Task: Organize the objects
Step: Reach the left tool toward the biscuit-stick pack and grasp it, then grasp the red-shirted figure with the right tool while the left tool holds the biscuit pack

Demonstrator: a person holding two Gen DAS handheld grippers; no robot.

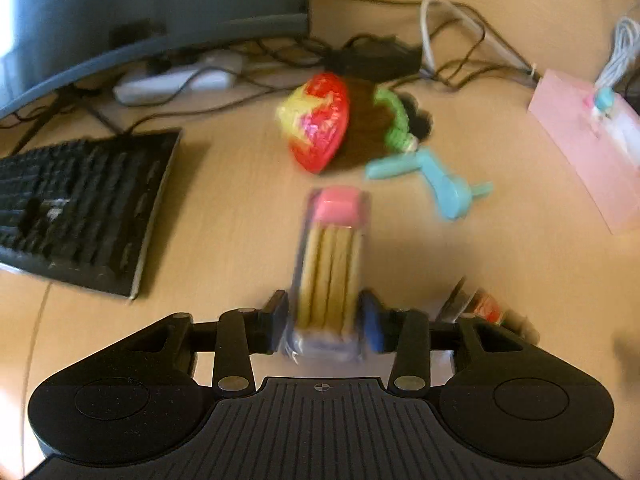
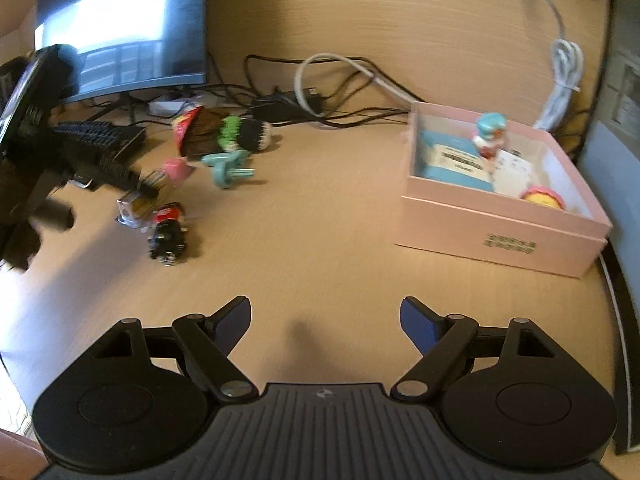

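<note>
Cables and toys litter the worktop (image 2: 340, 240). Left gripper (image 1: 324, 316) has its jaws around a clear pencil pack (image 1: 330, 264), whether gripping I cannot tell. Right gripper (image 2: 326, 316) jaws gape wide, empty.

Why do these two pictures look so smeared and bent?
Left wrist view: motion blur smears the clear pack of sticks with a pink cap between the left gripper fingers, and the keyboard. Right wrist view: sharper, though the pink box is soft; the monitor glares white. The fisheye lenses curve the desk edges.
</note>
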